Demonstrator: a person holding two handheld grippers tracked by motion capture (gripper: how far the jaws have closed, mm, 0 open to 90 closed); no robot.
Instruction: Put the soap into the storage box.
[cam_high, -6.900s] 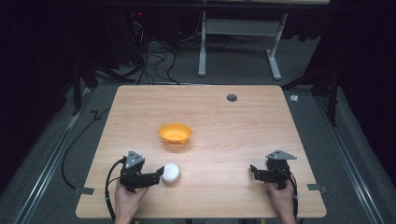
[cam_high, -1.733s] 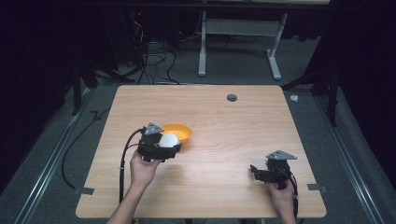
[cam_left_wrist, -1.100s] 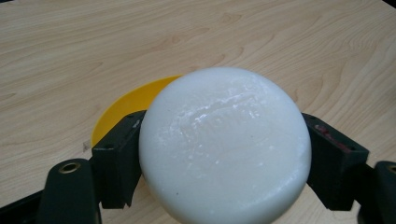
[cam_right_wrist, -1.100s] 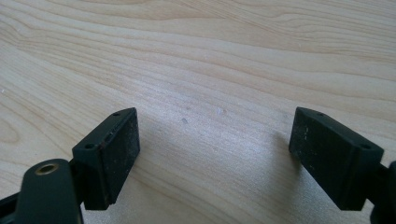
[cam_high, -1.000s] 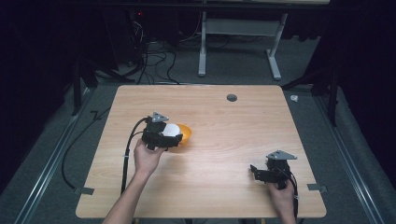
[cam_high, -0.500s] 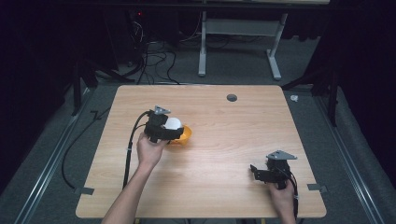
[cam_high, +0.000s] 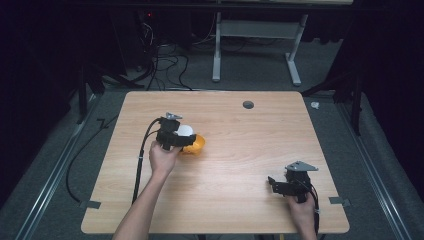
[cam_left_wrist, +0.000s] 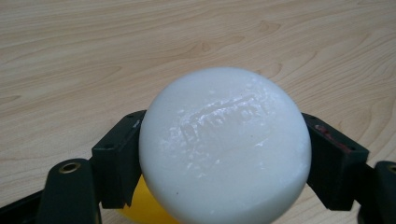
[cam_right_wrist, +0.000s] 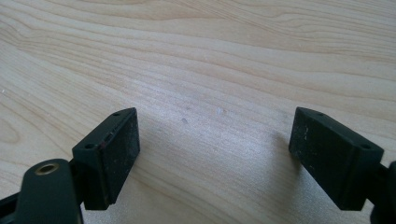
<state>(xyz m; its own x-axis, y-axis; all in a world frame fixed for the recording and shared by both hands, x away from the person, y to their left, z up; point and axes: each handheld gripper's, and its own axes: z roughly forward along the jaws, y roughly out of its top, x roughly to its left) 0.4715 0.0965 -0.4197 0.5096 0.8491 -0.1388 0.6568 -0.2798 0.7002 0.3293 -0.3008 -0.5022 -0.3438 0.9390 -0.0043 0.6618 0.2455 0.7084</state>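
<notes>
White ball (cam_left_wrist: 224, 149) hides most of orange bowl (cam_high: 196, 145).

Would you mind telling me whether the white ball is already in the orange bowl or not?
Not yet. The white ball sits clamped in the left gripper, held above the orange bowl, whose rim peeks out beneath it.

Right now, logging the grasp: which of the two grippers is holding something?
The left gripper, by the orange bowl: its jaws clamp a white ball. The right gripper sits open over bare table.
</notes>
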